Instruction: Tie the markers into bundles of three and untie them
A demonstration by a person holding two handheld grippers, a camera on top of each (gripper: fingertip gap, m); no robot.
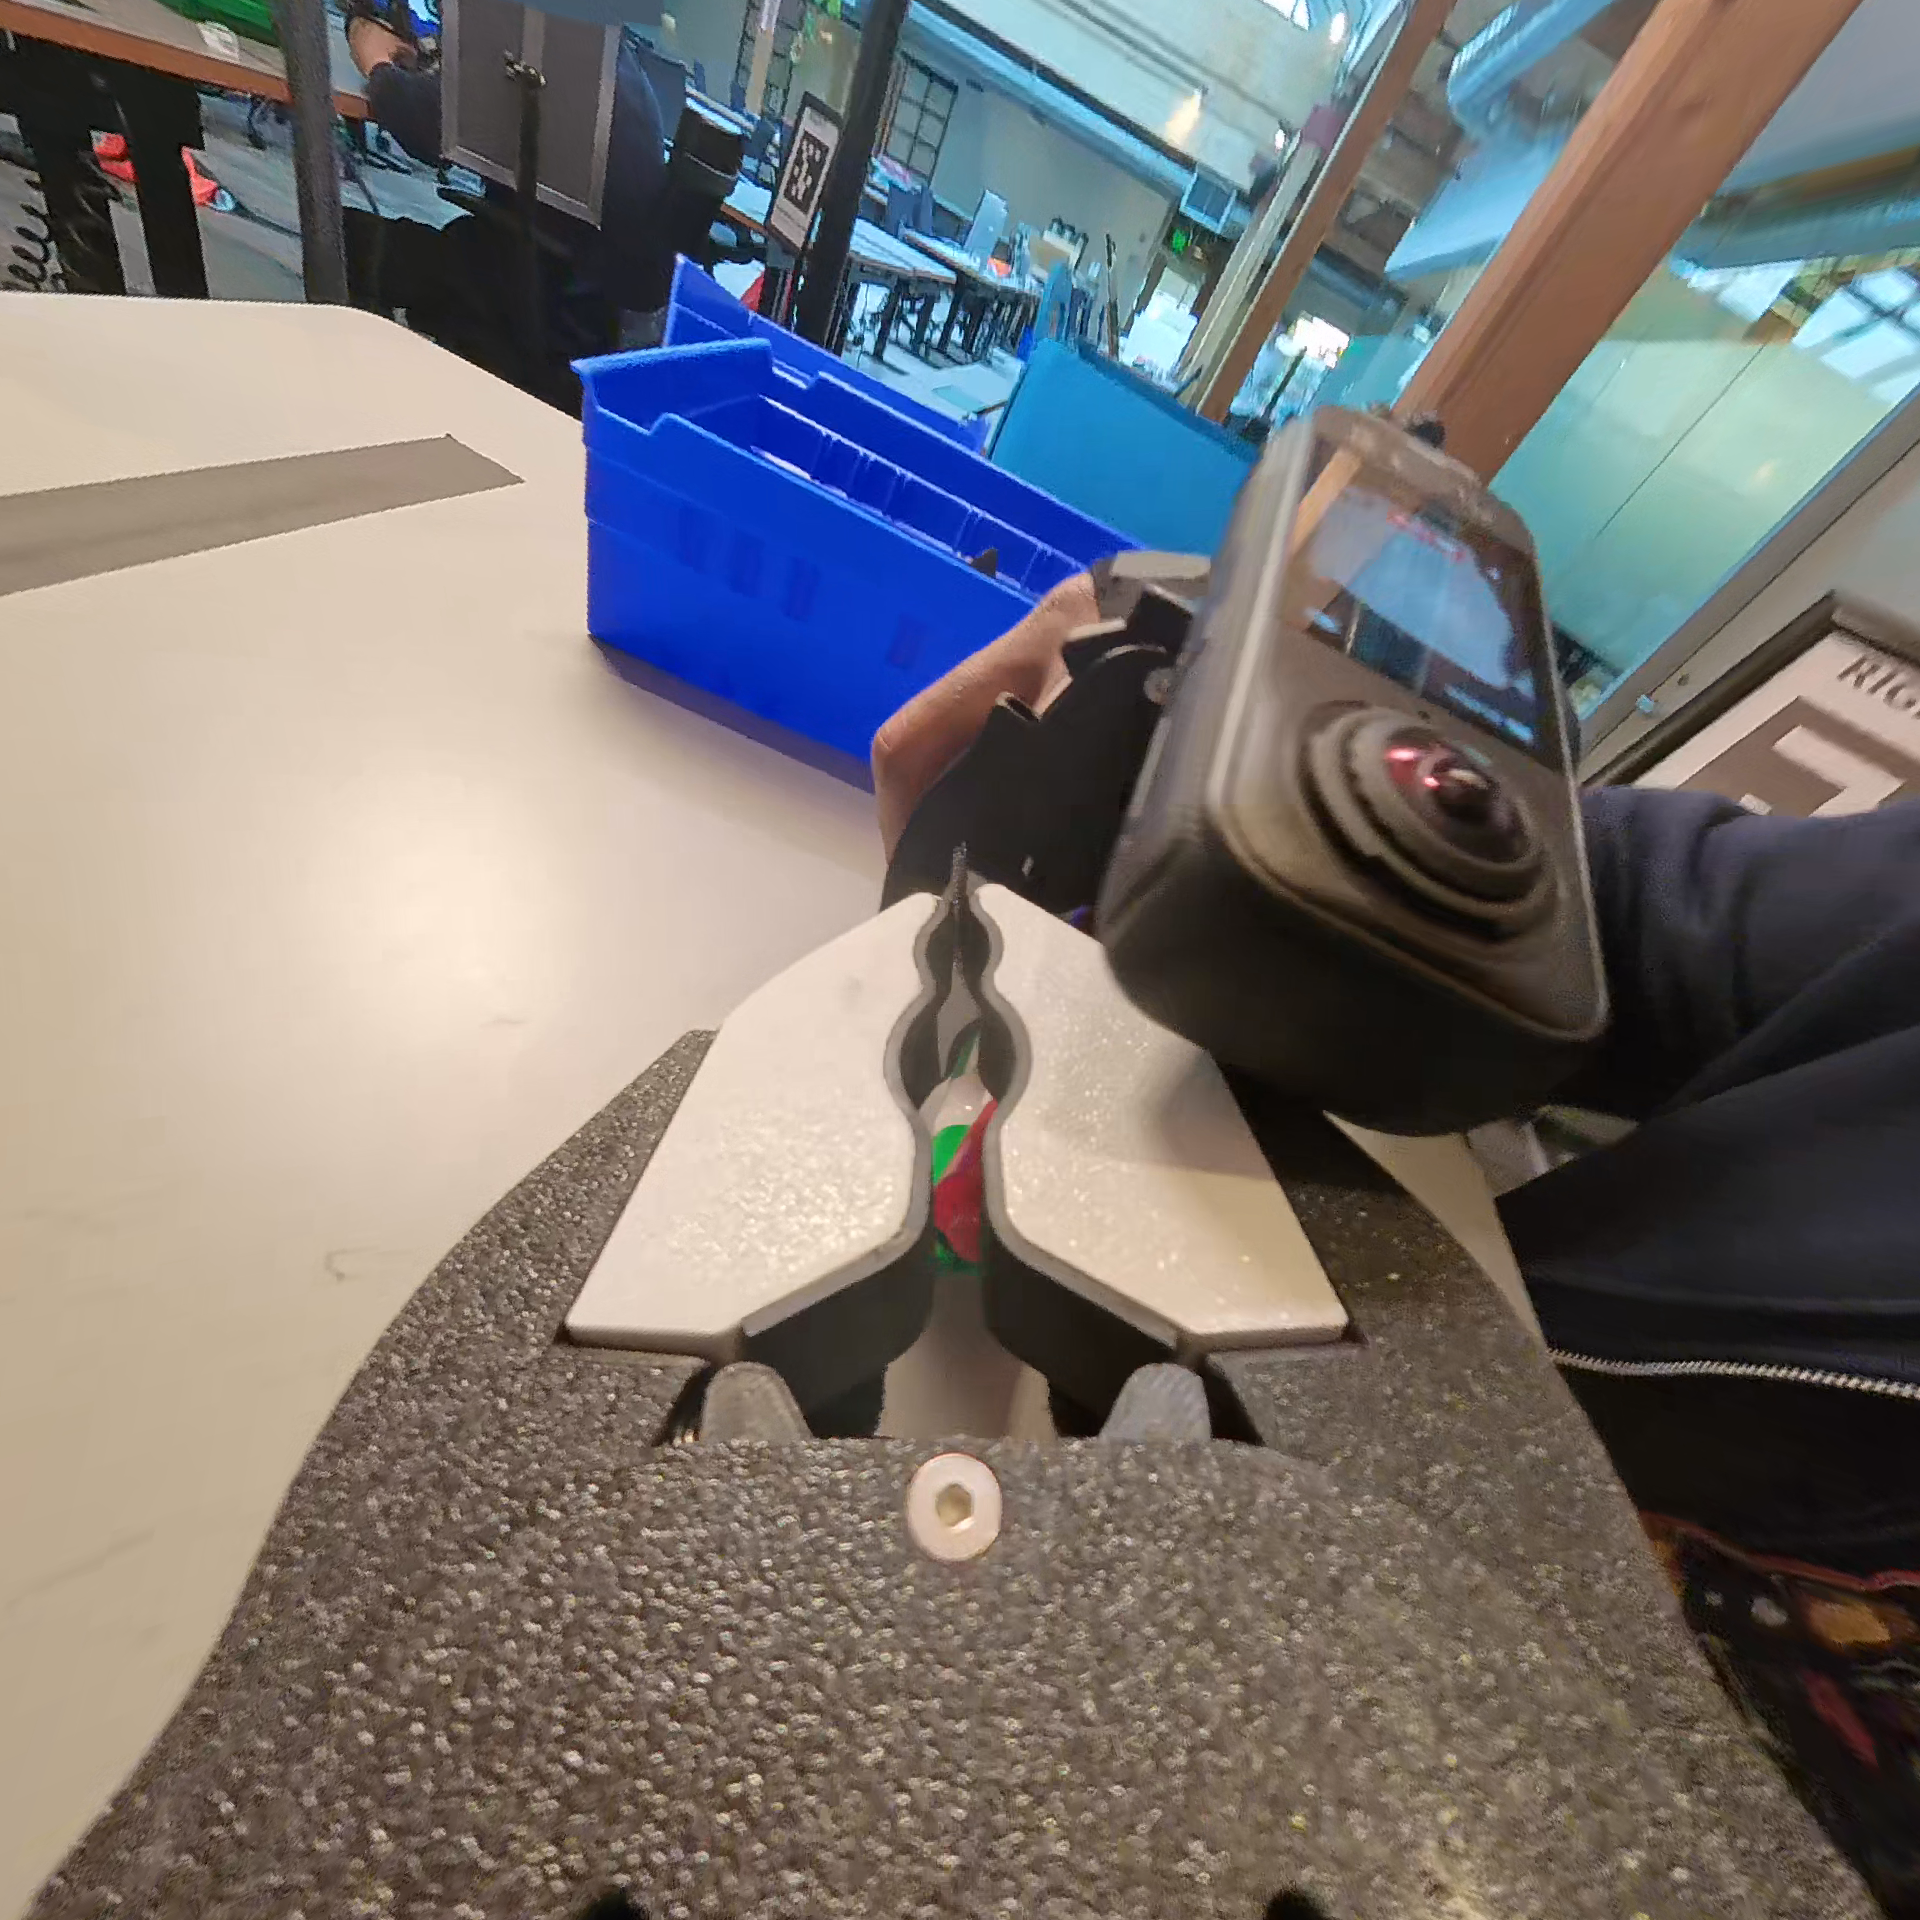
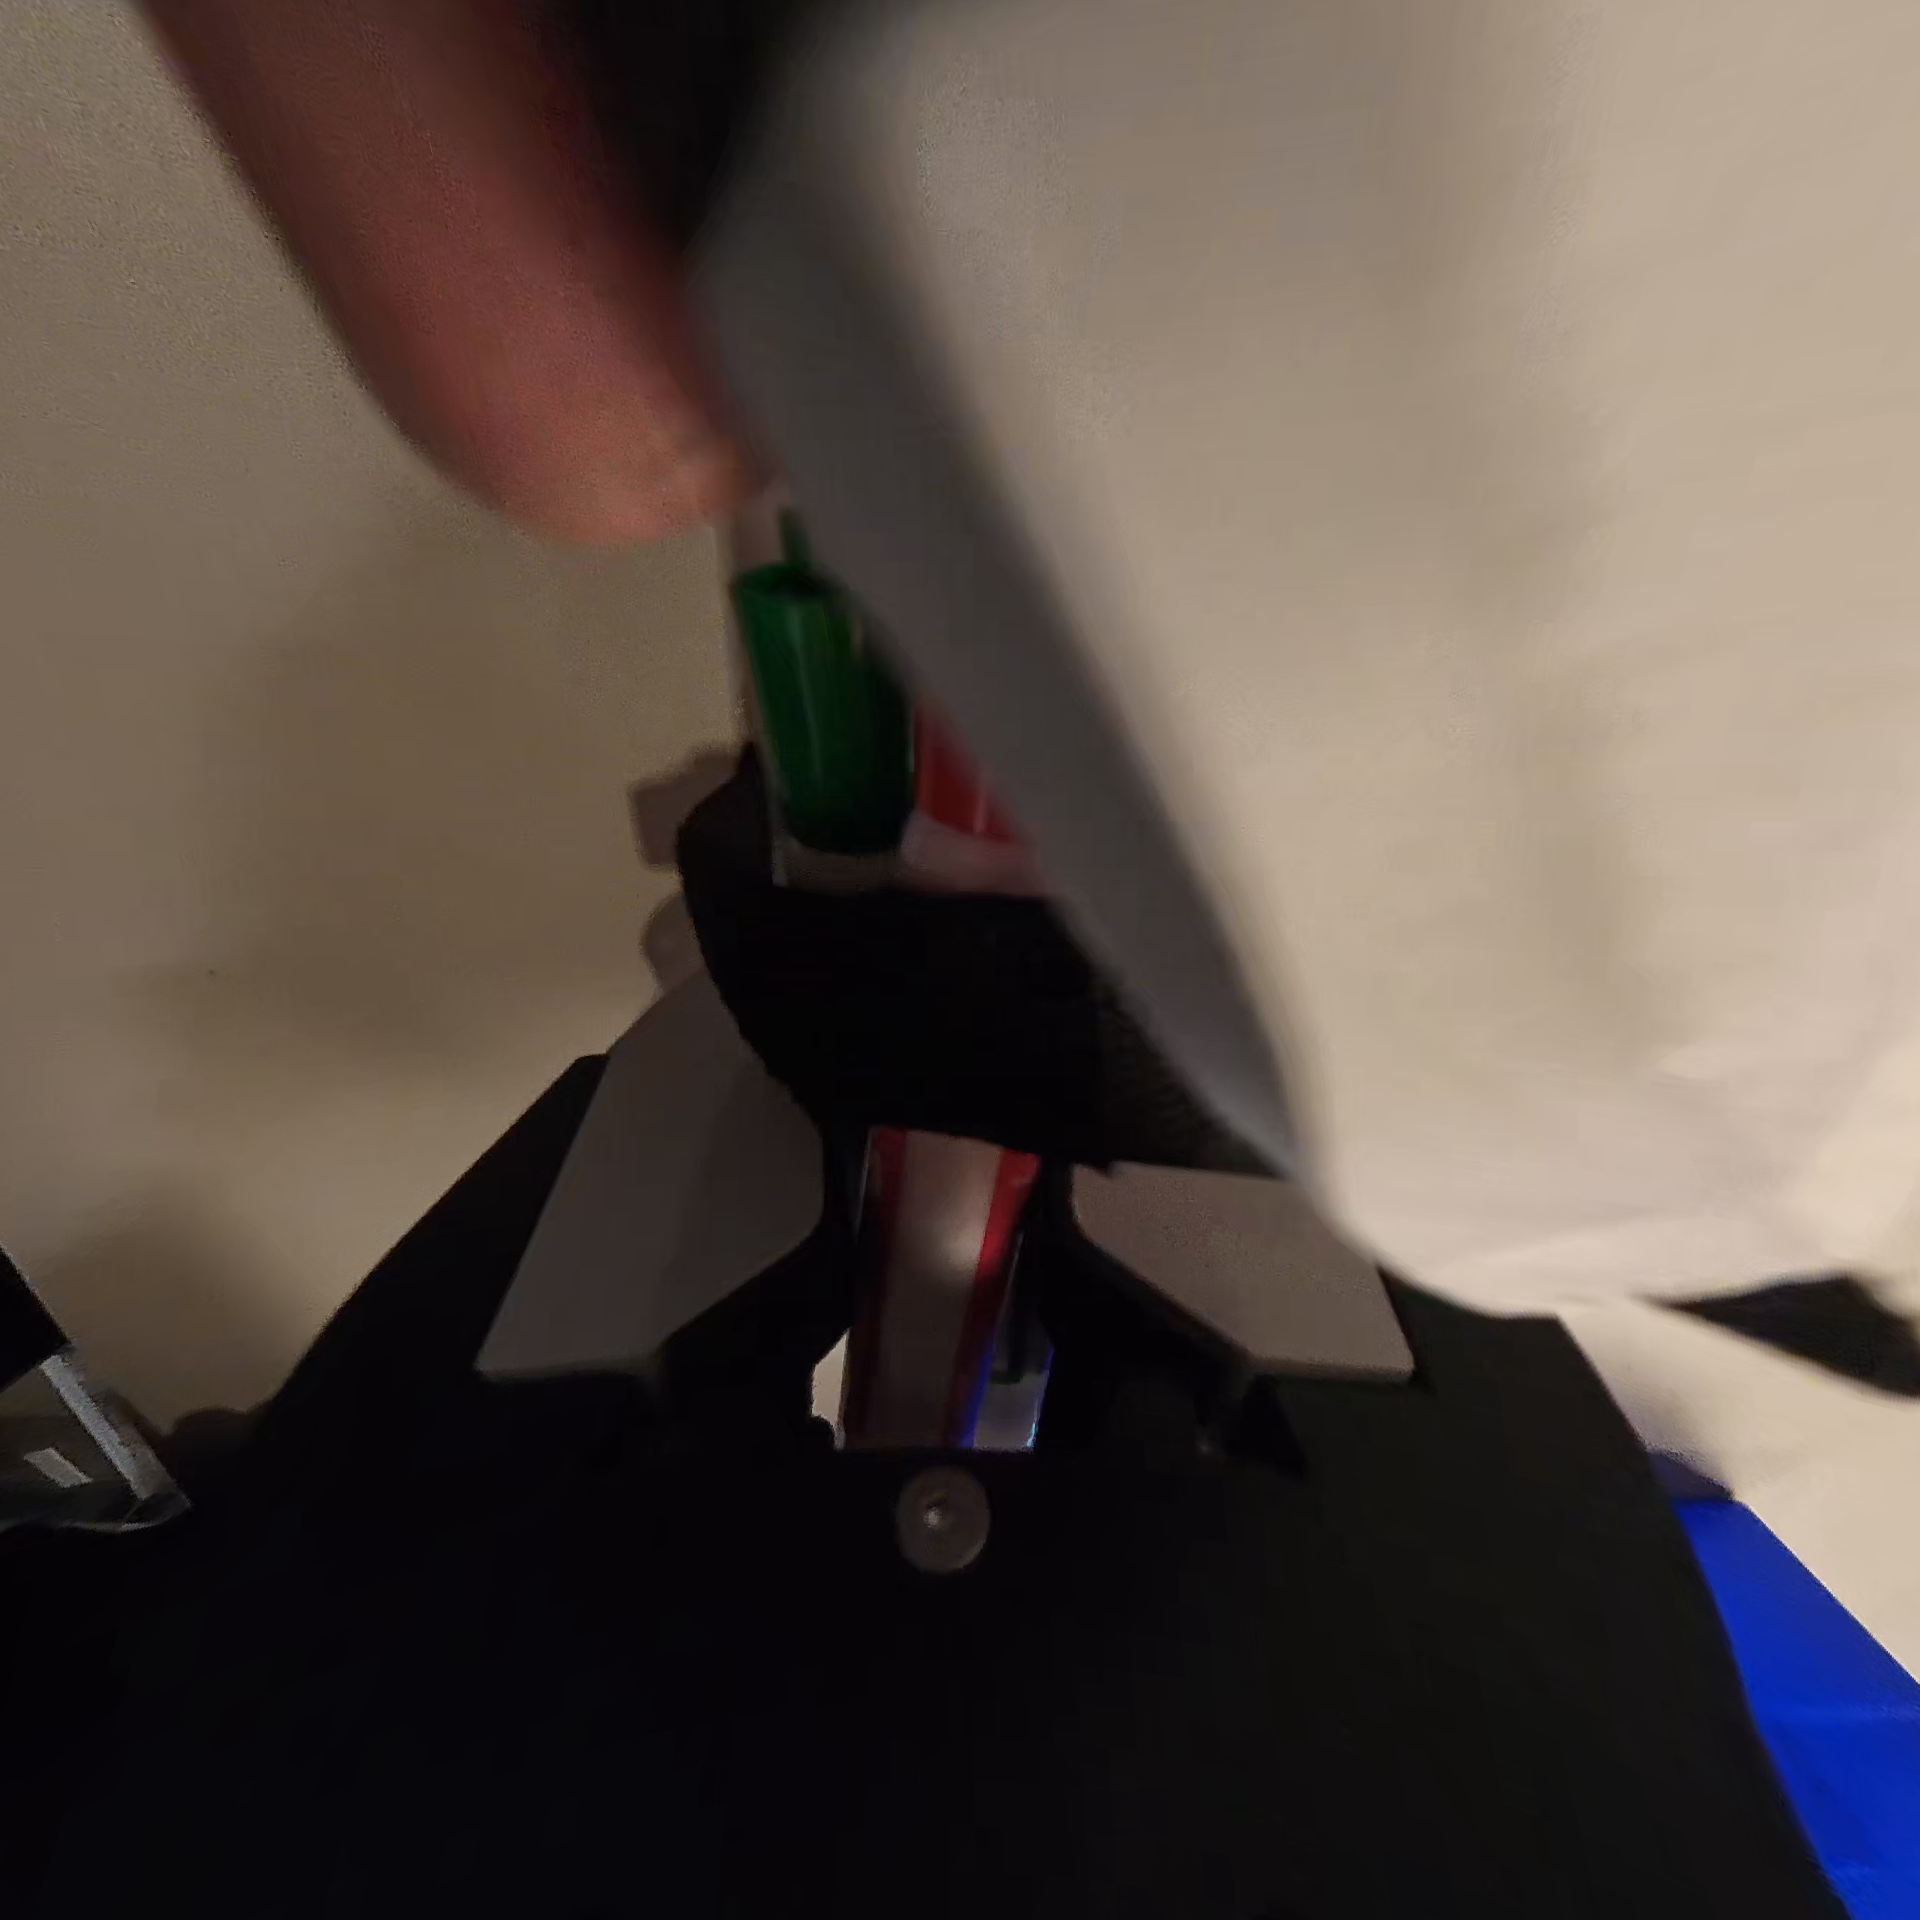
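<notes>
My left gripper (image 1: 961, 914) is shut on the thin end of a black strap (image 1: 958, 873), which sticks up from its tips. Through the gap below its fingers I see the markers (image 1: 956, 1164), white with green and red. My right gripper (image 2: 883, 1029) is shut on the marker bundle (image 2: 935, 1247). A green cap (image 2: 821, 707) and a red one stick out ahead. The black strap (image 2: 894, 997) wraps around the bundle at the fingertips. A blurred grey finger (image 2: 987, 623) of the left gripper crosses just right of the bundle. The right gripper's camera (image 1: 1382, 790) sits close ahead on the right.
Both grippers work low over a white table (image 1: 312, 831). A blue plastic bin (image 1: 810, 582) stands behind them and shows at the lower right of the right wrist view (image 2: 1818, 1662). A blurred hand (image 2: 499, 312) is at the upper left. A dark sleeve (image 1: 1714, 1039) is at right. My right fingertips sit around 10 cm from my left ones.
</notes>
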